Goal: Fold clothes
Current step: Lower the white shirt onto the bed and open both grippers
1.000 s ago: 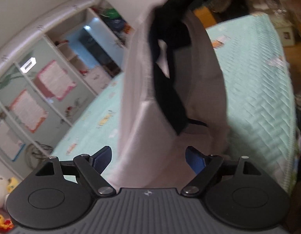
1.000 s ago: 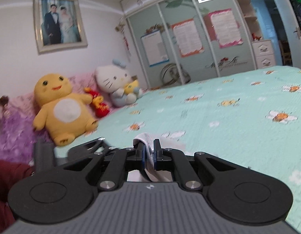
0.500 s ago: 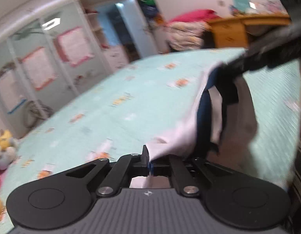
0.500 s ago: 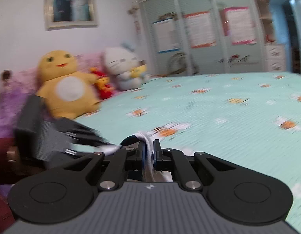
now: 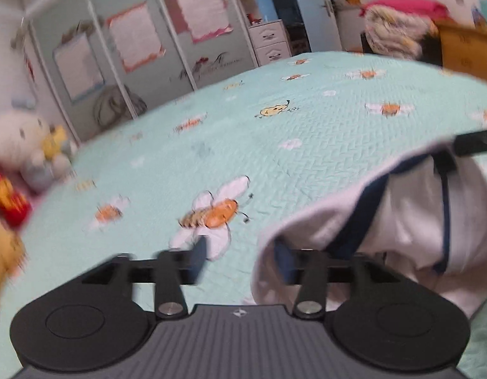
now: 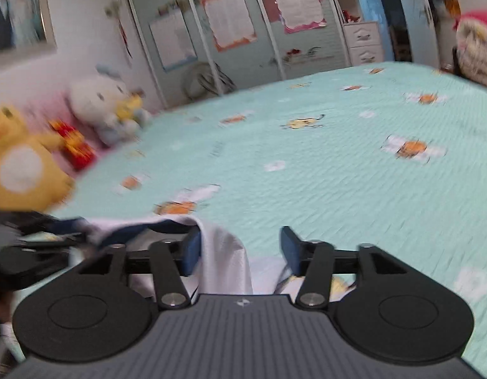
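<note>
1. The white cloth garment with dark navy trim (image 5: 411, 221) hangs in a slack band across the near edge of the bed; its long axis runs left to right, from one gripper to the other.
2. In the left wrist view the garment lies at the near right, draped over the right finger (image 5: 283, 260) of the left gripper (image 5: 240, 257). Its far end rises toward the right edge of the view.
3. In the right wrist view the same garment (image 6: 224, 252) sits between the fingers of the right gripper (image 6: 242, 248), leaning on the left blue pad (image 6: 191, 251). It trails off to the near left.
4. Both grippers' jaws are opening. Neither pair of pads presses on the fabric.
5. The fabric is soft and rumpled, with navy bands along its edges and folds.
6. The mint-green quilted bedspread with bee and flower prints (image 5: 306, 132) lies beneath and stretches to the far side.
</note>
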Demonstrator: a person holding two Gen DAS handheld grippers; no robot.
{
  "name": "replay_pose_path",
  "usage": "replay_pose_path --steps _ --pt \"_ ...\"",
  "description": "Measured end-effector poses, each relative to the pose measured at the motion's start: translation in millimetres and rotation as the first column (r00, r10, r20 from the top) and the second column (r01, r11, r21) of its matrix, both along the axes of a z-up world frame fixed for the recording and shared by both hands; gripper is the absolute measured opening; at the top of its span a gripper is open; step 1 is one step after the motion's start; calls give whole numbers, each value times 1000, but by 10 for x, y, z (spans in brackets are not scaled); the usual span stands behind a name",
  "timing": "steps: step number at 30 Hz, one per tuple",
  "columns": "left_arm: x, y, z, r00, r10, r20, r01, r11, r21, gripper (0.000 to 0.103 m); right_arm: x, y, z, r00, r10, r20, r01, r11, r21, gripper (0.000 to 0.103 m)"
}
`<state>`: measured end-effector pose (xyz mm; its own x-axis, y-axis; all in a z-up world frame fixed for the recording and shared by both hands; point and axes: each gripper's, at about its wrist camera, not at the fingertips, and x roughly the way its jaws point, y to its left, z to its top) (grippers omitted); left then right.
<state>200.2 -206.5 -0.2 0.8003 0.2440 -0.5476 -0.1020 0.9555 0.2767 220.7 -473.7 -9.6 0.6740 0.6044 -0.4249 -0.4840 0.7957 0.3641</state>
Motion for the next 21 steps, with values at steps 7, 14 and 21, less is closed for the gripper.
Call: replay_pose_path --steps 7,14,21 --pt "-524 -132 80 993 -109 50 114 987 -117 69 -413 -407 -83 1000 18 3 -18 991 135 69" --pt "-792 -659 -361 954 -288 -82 286 957 -40 83 -1083 135 -477 965 206 160 -130 913 -387 69" --pt "-547 -734 -742 940 -300 -161 298 954 -35 66 -1067 347 -706 966 160 202 -54 892 -449 69"
